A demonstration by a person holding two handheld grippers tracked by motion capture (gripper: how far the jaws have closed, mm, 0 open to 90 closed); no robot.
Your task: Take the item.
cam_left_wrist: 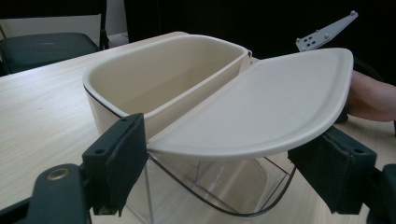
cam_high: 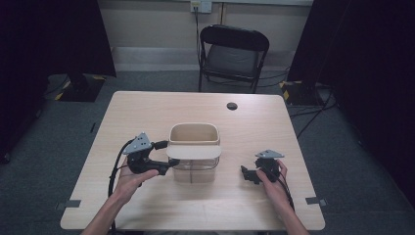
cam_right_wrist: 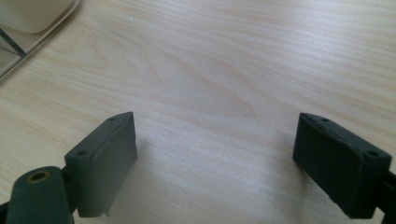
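High view first: bin (cam_high: 194,147) standing upright near the middle of the surface (cam_high: 147,105), a little toward the near edge, with a clear lower body and a cream upper rim. Mouth pointing straight up; long axis running from near edge to far edge, the short sides facing those two edges. Half-lid (cam_high: 194,152) lying roughly level over the near half of the mouth, far half left uncovered and showing a bare cream interior. Left gripper (cam_high: 166,156) up against the bin's left side at lid height, aimed toward the right edge. Left gripper view closer in: lid (cam_left_wrist: 261,107) edge sitting between the two black jaws, which stand apart on either side of it with no pad pressing on it, so spread rather than pinching. Right gripper (cam_high: 248,175) resting well apart from the bin, toward the right edge, jaws spread wide over bare wood in the right gripper view, a corner of the bin (cam_right_wrist: 28,18) at the upper left. By judgement, work on the lid midway: near flap down, far flap neither seen nor closed, nothing placed inside.
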